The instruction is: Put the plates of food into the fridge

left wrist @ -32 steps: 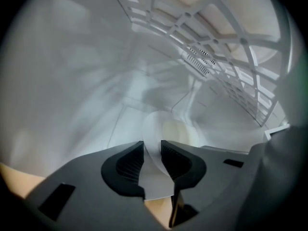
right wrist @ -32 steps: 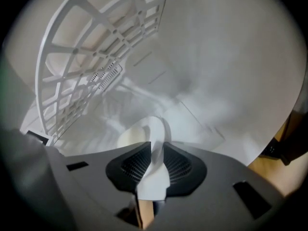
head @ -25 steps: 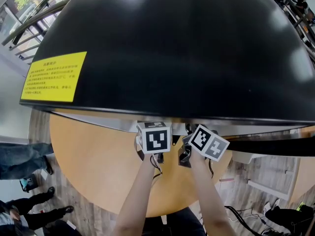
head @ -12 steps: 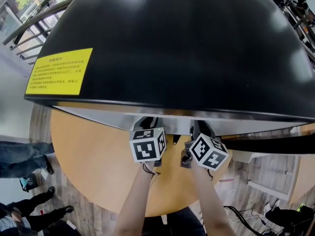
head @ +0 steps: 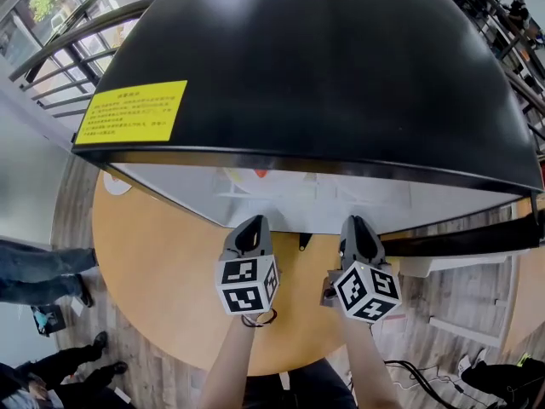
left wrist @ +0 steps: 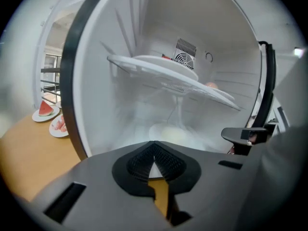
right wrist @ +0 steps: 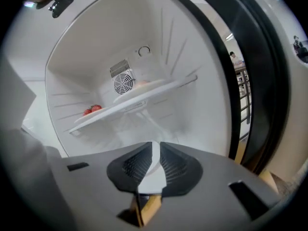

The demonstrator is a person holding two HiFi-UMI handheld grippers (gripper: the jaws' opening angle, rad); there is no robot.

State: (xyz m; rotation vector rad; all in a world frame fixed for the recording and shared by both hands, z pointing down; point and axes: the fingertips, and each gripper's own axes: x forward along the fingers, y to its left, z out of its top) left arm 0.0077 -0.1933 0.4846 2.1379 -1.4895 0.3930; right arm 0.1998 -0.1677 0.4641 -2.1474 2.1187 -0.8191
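Smooth white fridge [left wrist: 113, 107], left gripper [left wrist: 154, 156] ribbed pads [left wrist: 138, 165] pinched together, right gripper [right wrist: 155, 150] barely parted, both empty

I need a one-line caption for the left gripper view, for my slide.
Left gripper facing the open fridge; two plates of food stand on the table.

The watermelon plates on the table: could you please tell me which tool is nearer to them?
Left. The left tool faces the fridge opening with the plates off to its left; the right tool sits farther right, beyond it.
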